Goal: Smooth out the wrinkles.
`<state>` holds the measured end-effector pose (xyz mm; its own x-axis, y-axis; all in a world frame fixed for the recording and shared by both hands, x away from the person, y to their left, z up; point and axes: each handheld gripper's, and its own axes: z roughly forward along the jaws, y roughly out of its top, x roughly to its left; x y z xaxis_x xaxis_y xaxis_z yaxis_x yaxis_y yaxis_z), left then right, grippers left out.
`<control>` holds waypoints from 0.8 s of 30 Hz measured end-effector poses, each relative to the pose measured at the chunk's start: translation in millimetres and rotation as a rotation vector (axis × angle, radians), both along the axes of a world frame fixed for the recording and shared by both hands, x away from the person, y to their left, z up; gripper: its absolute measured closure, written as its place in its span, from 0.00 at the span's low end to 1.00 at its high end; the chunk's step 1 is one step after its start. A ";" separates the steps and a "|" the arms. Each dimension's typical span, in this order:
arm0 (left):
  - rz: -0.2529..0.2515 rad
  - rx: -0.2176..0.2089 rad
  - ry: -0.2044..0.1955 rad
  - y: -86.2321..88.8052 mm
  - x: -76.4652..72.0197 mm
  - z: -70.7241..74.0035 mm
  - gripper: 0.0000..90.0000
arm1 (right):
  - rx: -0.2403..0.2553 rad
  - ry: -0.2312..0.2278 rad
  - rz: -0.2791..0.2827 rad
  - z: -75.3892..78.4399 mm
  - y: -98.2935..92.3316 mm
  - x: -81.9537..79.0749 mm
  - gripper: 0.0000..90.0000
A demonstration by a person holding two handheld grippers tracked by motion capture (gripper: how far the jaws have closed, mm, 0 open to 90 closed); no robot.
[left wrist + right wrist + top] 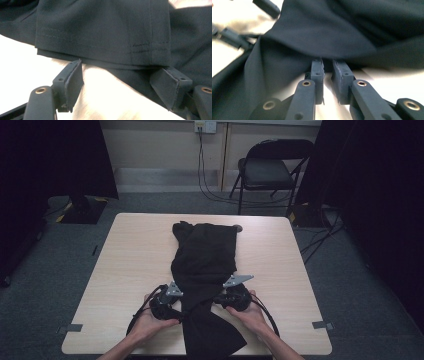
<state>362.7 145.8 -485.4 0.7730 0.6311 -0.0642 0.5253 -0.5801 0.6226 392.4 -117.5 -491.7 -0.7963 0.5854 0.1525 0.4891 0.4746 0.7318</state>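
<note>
The long black woven-fabric garment (202, 270) lies partly folded on the pale wooden worktop (125, 265); its six-o'clock end remains loose. Left tool (122, 80) gapes wide at the hem; right tool (327, 68) stands narrow, gripping nothing.

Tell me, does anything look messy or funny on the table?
Yes. The black trousers lie crooked on the table: the far end is bunched into folds, and the near end droops over the table's front edge. The left gripper stands open at a stitched hem; the right gripper is nearly closed at the cloth's edge.

Matt black cloth (202, 260), pale wood-look table (135, 255)
</note>
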 end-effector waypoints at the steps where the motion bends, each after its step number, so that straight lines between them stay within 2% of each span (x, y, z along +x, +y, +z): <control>1: 0.009 -0.003 0.001 0.8 0.7 -0.1 0.29 | 0.007 -0.012 -0.011 -0.7 2.5 2.1 0.88; 6: 0.018 0.017 -0.017 2.3 0.4 -0.6 0.29 | -0.019 -0.046 -0.023 -6.2 10.2 2.2 0.85; 9: 0.024 0.029 -0.022 3.8 -1.2 -0.2 0.30 | -0.016 -0.032 -0.028 -6.0 9.6 3.6 0.86; 12: 0.036 0.036 -0.025 8.8 -3.4 0.1 0.30 | -0.084 -0.048 -0.033 -2.0 7.7 3.1 0.91; 15: 0.036 0.064 -0.038 18.5 -3.9 1.9 0.30 | -0.106 -0.056 -0.029 -0.9 0.0 3.4 0.94; 17: 0.061 0.057 -0.030 24.0 -2.9 1.1 0.30 | -0.115 -0.065 -0.026 -0.7 -6.9 4.7 0.94; 18: 0.057 0.062 -0.033 25.5 -2.2 1.5 0.29 | -0.123 -0.066 -0.029 -0.2 -9.7 5.6 0.95; 19: 0.050 0.082 -0.044 27.2 -1.3 2.7 0.29 | -0.141 -0.077 -0.037 0.5 -12.3 7.0 0.94; 21: 0.057 0.088 -0.052 28.6 -0.2 2.8 0.29 | -0.138 -0.065 -0.061 0.7 -20.0 11.0 0.95; 22: 0.061 0.084 -0.048 29.8 1.3 2.5 0.29 | -0.152 -0.081 -0.083 0.6 -22.2 11.8 0.95; 24: 0.066 0.097 -0.047 30.7 2.3 3.7 0.29 | -0.148 -0.077 -0.123 0.6 -28.2 14.5 0.89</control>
<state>365.1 176.5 -481.7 0.7302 0.6823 0.0347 0.5361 -0.6037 0.5900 406.8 -145.8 -491.2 -0.7232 0.6906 -0.0011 0.4955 0.5200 0.6957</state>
